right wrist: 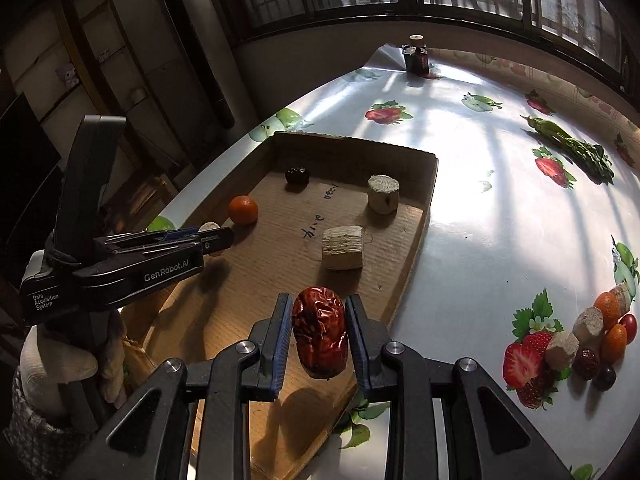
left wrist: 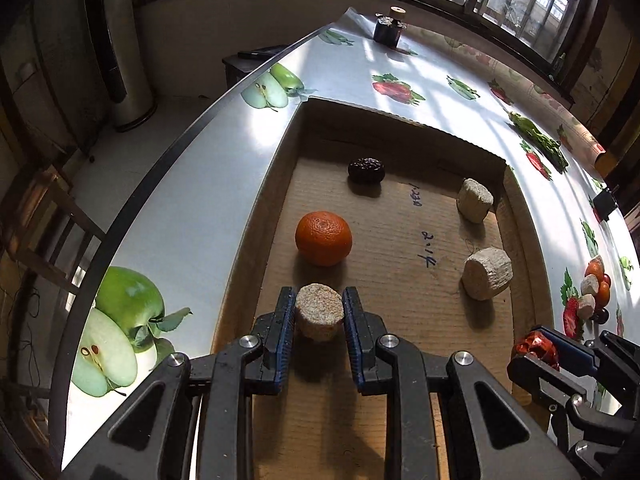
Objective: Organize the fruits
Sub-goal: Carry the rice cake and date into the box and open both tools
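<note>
Red date (right wrist: pixel 319 332) clamped between right jaws

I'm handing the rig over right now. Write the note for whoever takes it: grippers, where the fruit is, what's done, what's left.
Left gripper: shut on a pale round chunk, held over the cardboard tray's near left side.
Right gripper: shut on a red date, held above the tray's near right corner.
In the tray: an orange, a dark date, two pale chunks.
Done: those four are in the tray.
Left: set down both held pieces, then fetch the loose pile of fruit on the tablecloth, right of the tray.
</note>
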A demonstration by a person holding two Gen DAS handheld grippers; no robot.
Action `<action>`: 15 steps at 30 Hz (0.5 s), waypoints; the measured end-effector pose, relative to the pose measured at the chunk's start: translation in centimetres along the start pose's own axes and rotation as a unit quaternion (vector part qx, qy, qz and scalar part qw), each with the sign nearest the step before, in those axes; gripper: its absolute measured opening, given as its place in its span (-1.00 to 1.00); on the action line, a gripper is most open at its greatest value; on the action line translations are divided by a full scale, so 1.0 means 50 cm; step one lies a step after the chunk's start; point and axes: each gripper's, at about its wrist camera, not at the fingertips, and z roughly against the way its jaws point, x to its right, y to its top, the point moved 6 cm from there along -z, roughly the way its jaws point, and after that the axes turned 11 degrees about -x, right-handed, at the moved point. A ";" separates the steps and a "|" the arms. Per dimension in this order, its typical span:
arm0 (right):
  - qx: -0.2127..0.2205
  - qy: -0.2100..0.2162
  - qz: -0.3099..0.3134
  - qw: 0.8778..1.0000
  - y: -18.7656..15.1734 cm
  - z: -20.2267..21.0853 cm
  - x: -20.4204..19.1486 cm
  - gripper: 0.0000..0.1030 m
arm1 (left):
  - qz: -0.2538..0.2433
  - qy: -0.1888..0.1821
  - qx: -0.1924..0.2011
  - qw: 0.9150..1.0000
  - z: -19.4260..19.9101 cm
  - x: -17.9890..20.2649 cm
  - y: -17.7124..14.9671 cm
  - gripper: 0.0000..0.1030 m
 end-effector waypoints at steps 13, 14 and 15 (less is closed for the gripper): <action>-0.038 -0.058 0.008 0.998 0.044 -0.084 0.003 -0.42 | 0.001 0.001 -0.024 1.000 -0.021 0.006 0.038 -0.35; -0.035 -0.063 0.009 0.997 0.047 -0.084 0.004 -0.42 | 0.002 -0.001 -0.022 1.000 -0.019 0.006 0.039 -0.32; -0.030 -0.070 0.011 0.997 0.048 -0.083 0.003 -0.42 | 0.005 -0.006 -0.020 1.000 -0.017 0.005 0.038 -0.30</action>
